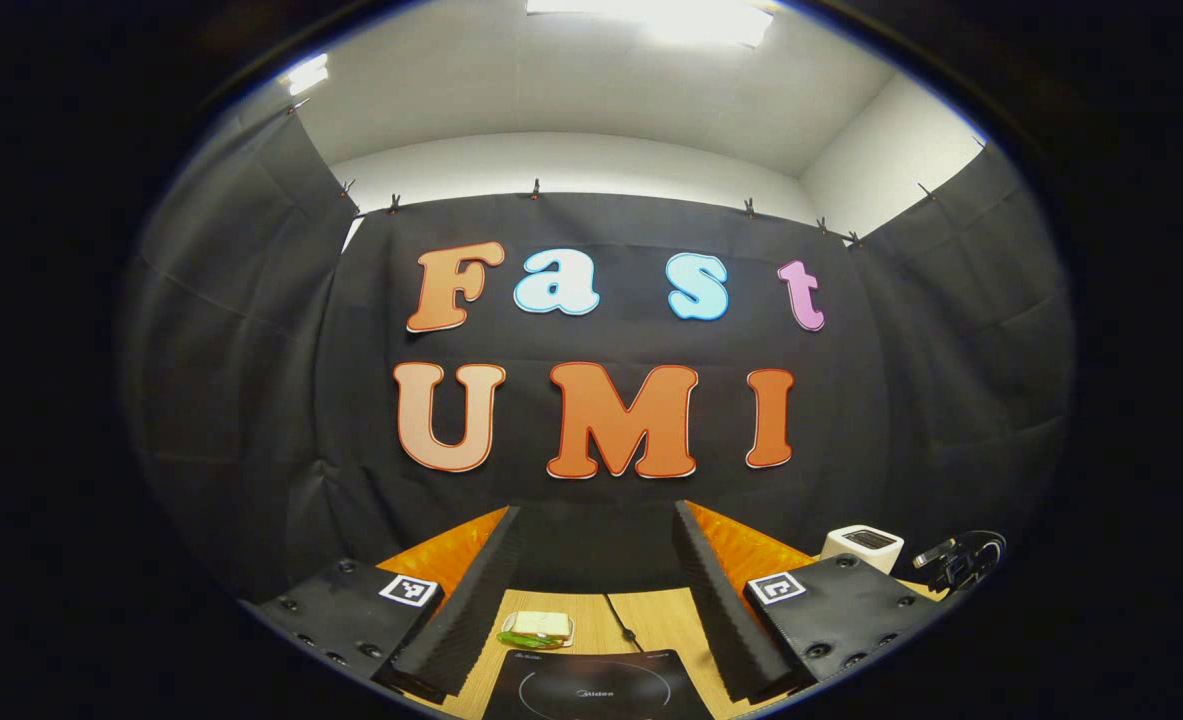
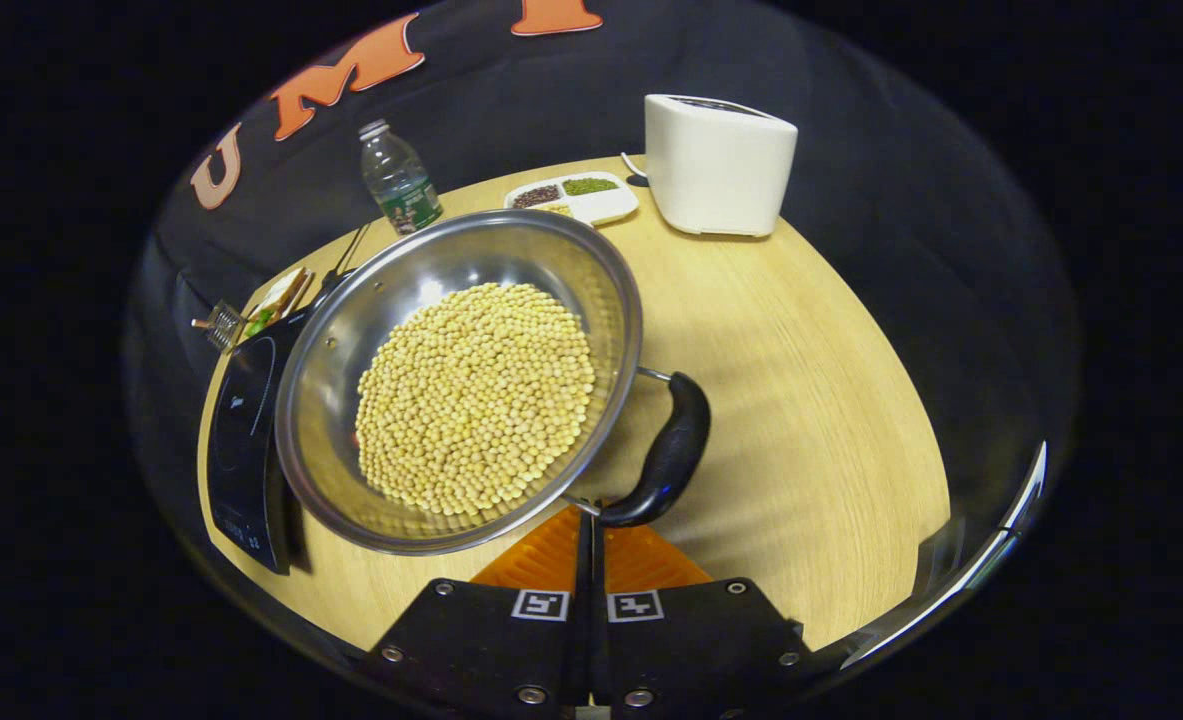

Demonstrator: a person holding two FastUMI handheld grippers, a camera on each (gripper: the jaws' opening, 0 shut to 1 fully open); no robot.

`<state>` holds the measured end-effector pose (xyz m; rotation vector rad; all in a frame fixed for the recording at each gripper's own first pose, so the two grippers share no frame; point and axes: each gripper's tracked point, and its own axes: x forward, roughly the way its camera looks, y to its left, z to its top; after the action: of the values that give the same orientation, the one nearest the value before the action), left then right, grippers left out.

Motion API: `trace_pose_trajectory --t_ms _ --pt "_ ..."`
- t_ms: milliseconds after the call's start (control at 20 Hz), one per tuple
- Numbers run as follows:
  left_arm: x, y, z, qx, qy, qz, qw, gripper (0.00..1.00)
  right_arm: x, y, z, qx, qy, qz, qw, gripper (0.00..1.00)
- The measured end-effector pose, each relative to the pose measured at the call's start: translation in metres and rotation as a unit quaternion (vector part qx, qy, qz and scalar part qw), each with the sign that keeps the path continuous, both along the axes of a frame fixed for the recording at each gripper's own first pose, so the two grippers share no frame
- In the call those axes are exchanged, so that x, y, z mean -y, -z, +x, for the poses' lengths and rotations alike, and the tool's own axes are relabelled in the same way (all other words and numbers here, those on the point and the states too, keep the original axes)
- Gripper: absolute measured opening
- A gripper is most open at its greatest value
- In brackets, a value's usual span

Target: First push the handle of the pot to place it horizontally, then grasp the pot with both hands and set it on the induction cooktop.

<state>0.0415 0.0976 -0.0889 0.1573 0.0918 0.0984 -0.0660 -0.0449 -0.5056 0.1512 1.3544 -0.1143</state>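
Right gripper view: round steel pot (image 2: pixel 461 380) full of yellow beans, black handle (image 2: pixel 666 455); my right gripper (image 2: pixel 591 530) closed, empty, by handle. Left gripper (image 1: pixel 596 560) spread wide.

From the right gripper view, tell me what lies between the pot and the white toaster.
Bare wooden table in the right gripper view: nothing lies between the pot and the toaster.

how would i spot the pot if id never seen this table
On the round wooden table, look just right of the black induction cooktop, in front of the white toaster. The pot is the shiny steel one full of yellow beans, with a black side handle.
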Motion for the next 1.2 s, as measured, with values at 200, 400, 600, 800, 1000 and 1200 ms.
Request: trace_pose_trajectory --t_ms 200,400,600,800,1000,1200 --pt "-0.005 0.011 0.005 -0.011 -0.008 -0.004 1.000 0.98 0.007 0.004 0.014 0.006 0.024 0.001 1.000 0.00" --pt "-0.008 0.020 0.011 -0.021 -0.010 -0.008 1.000 0.97 0.015 0.009 0.027 0.011 0.035 -0.003 0.999 0.01" --pt "-0.014 0.030 0.015 -0.030 -0.014 -0.008 0.999 0.97 0.023 0.011 0.039 0.011 0.060 0.014 0.998 0.01" --pt "-0.015 0.040 0.022 -0.039 -0.012 -0.008 0.999 0.97 0.030 0.012 0.056 0.016 0.070 0.010 0.997 0.01" --pt "-0.012 0.048 0.019 -0.047 -0.003 -0.011 0.999 0.99 0.038 0.014 0.075 0.025 0.079 -0.003 0.997 0.00" --pt "-0.019 0.057 0.018 -0.053 -0.004 -0.019 0.998 0.97 0.042 0.019 0.087 0.025 0.088 -0.005 0.996 0.00"
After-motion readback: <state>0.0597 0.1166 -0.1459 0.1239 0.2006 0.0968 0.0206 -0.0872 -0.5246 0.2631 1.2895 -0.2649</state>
